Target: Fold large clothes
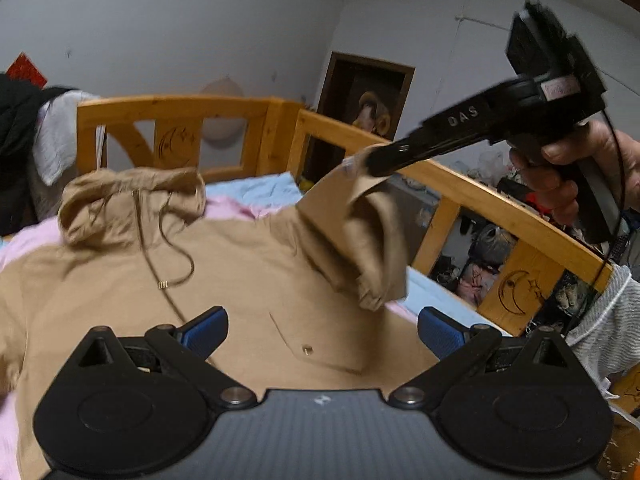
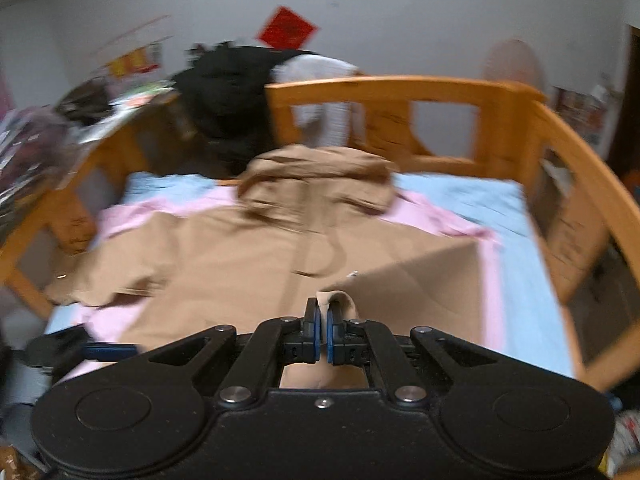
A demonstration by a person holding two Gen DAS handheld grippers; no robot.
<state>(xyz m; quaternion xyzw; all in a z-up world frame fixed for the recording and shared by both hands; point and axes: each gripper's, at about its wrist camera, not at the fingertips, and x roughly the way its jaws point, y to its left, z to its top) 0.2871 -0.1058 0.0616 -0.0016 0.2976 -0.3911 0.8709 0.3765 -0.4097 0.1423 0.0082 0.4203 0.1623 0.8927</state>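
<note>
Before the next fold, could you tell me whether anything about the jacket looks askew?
The hood is crumpled, its drawstring straggling over the jacket's chest. The right gripper holds one sleeve up off the bed.

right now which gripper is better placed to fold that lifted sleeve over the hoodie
Right. The right gripper is already shut on the tan sleeve, holding it above the hoodie. The left gripper is open and holds nothing.
</note>
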